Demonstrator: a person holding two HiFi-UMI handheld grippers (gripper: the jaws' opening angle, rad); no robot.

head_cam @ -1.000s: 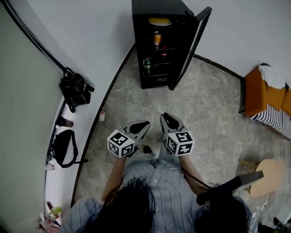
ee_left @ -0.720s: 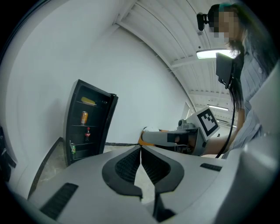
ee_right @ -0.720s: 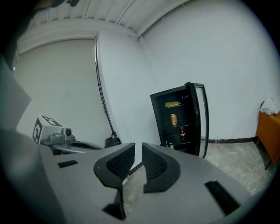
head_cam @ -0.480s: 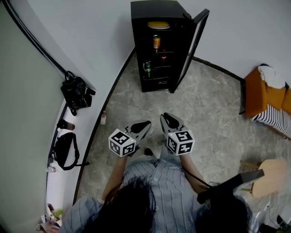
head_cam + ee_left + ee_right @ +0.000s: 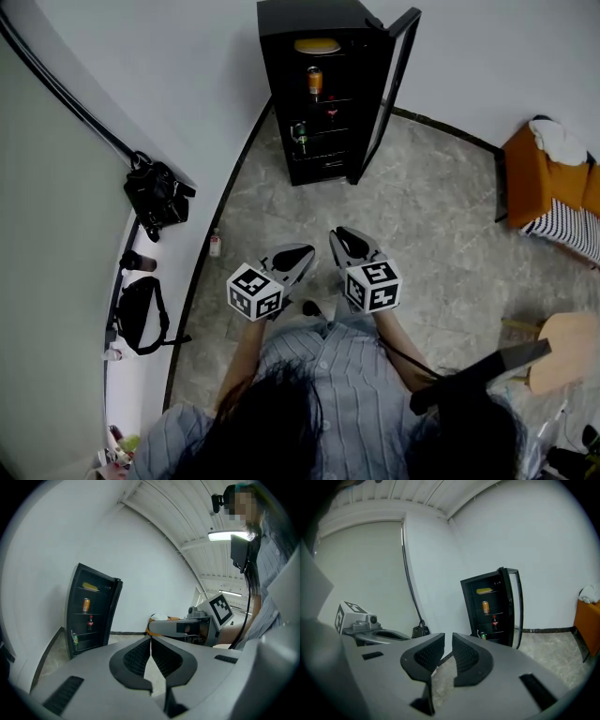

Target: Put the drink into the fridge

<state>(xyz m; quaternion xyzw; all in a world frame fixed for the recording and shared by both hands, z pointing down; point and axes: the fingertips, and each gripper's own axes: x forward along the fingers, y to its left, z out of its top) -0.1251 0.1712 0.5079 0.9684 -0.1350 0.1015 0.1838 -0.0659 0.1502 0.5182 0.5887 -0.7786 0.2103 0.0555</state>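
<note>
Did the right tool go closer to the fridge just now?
No. The right tool stays about as far from the black fridge as before. Only the whole head view has slid a little.

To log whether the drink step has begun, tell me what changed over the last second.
Nothing was grasped or released, and no object moved. Only the head view drifted, so the fridge sits slightly further left in frame. The left gripper and right gripper stay shut and empty, side by side. The fridge door stays open, with the drinks on its shelves.
</note>
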